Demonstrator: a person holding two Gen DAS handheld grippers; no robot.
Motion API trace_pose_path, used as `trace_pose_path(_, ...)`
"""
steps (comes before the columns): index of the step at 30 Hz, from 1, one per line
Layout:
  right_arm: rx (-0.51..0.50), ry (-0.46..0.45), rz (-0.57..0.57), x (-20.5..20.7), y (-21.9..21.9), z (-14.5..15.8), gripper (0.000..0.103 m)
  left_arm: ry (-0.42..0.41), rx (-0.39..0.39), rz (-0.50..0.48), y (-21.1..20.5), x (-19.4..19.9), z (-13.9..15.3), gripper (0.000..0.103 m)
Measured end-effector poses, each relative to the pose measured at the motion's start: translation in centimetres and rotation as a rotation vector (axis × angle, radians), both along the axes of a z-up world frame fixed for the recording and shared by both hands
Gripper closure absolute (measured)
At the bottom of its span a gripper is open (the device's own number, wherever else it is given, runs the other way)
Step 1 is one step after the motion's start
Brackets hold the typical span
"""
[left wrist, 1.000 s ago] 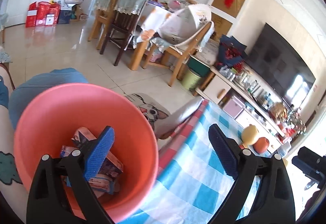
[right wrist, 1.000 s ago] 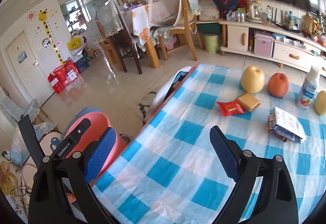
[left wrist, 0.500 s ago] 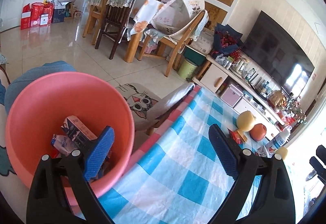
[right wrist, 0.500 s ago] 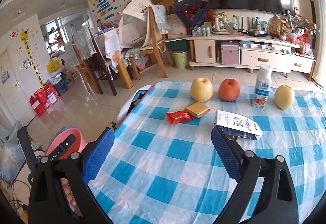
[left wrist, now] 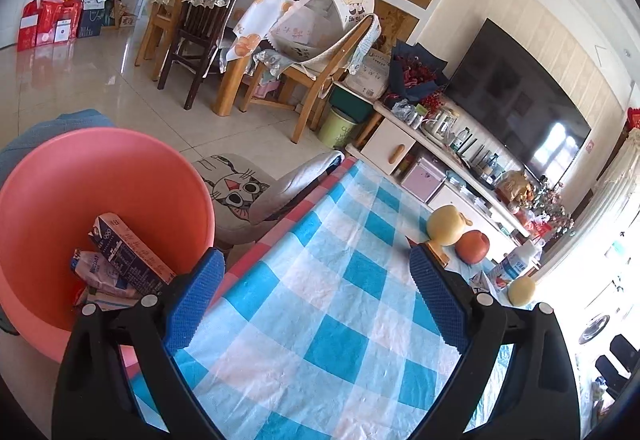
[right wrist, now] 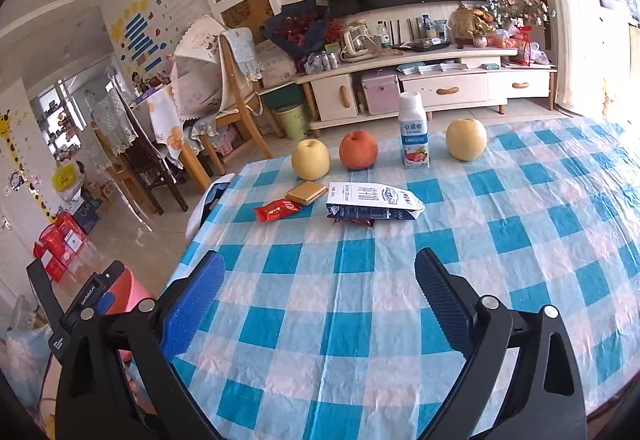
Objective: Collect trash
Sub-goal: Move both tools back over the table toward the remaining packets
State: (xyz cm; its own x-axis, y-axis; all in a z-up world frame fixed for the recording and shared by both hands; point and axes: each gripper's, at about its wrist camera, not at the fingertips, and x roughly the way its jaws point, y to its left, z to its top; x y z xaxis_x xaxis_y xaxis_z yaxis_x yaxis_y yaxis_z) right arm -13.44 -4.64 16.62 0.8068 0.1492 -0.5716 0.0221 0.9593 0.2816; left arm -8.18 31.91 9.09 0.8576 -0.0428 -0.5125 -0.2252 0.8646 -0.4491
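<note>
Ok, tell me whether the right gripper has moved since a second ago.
Yes. The right gripper has swung away from the pink bin toward the table's middle; the flattened milk carton now lies ahead of it, between its open jaws.

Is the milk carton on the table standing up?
No, the milk carton lies flat on its side on the checked tablecloth, in front of the upright yogurt bottle.
</note>
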Motion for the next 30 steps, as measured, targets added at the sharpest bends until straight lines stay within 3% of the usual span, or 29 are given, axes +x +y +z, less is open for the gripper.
trace_pose_path(7, -0.071, 0.012, -0.027, 0.5, -1.6, -0.8, 0.007, -0.001, 0.018, -0.047, -0.8, 0.7, 0.0, 0.009)
trace_pose_path(11, -0.005, 0.038, -0.035, 1.9, -3.8, -0.7, 0.007, -0.003, 0.049, -0.099, -1.8, 1.3, 0.1, 0.009)
trace_pose_path(18, -0.026, 0.078, -0.005, 6.7, -5.1, -1.2, 0.007, -0.041, 0.208, -0.233, -5.2, 1.7, 1.1, 0.009)
trace_pose_path(23, -0.094, 0.130, 0.073, 11.8, -5.5, -3.3, 0.007, -0.046, 0.385, -0.391, -9.8, 3.6, 1.1, 0.009)
trace_pose_path(30, -0.023, 0.182, 0.131, 17.8, -6.5, -7.2, 0.007, -0.057, 0.474, -0.552, -16.4, 9.8, 0.5, 0.009)
